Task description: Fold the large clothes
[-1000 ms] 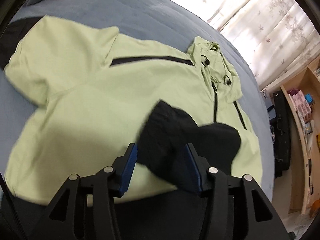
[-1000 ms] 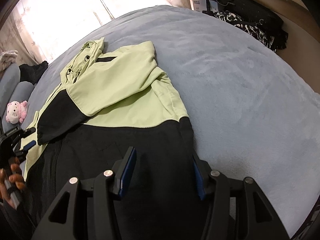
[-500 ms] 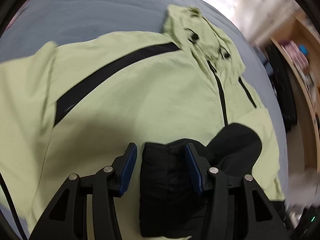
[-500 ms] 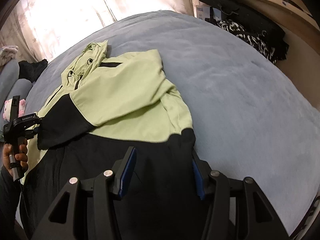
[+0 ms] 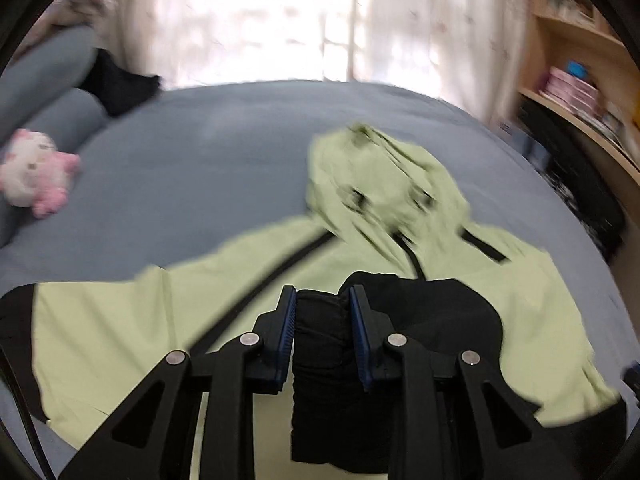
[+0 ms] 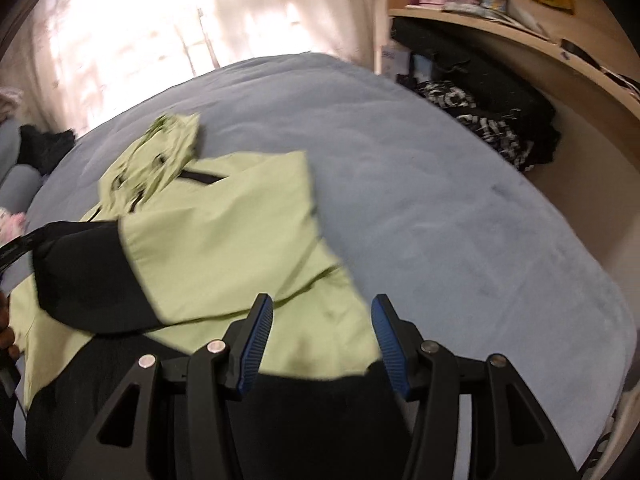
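Here the green jacket (image 5: 132,316) lies spread on the blue bed (image 5: 192,160), its black cuff (image 5: 320,320) bunched between the closing jaws of the left hand-held gripper (image 5: 322,312). The right hand-held gripper (image 6: 322,320) hangs half open over the jacket's hem, gripping nothing.

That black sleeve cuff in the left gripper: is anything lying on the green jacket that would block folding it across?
Nothing visible does. The left gripper is closing, the black cuff bunched between its pads, and the jacket's green front is bare. The pink plush toy sits well off to the side on the bed.
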`<action>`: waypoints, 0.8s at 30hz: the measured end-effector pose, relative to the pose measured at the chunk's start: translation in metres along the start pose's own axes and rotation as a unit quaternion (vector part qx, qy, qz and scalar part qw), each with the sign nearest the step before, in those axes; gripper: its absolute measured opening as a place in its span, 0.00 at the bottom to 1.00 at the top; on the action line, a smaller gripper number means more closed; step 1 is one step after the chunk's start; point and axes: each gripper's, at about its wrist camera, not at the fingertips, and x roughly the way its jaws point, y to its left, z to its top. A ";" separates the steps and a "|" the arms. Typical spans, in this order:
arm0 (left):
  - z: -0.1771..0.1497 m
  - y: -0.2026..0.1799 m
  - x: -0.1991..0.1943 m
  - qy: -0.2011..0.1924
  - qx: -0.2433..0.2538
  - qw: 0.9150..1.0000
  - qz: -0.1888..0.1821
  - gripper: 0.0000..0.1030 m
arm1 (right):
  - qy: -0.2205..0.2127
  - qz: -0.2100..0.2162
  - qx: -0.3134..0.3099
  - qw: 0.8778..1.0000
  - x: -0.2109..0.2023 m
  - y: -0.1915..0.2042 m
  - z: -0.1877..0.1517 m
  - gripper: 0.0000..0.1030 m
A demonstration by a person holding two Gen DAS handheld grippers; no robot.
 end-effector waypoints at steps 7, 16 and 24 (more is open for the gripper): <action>-0.025 0.040 0.097 0.141 -0.101 0.985 0.024 0.30 | 0.043 0.032 -0.019 0.998 0.051 -0.008 0.028 0.51; -0.030 0.034 0.082 0.147 -0.070 0.987 -0.006 0.29 | 0.155 0.107 -0.065 0.980 0.139 -0.003 0.041 0.11; -0.026 0.004 0.098 0.128 -0.021 0.990 0.048 0.23 | 0.131 0.075 -0.037 0.988 0.137 -0.027 0.030 0.13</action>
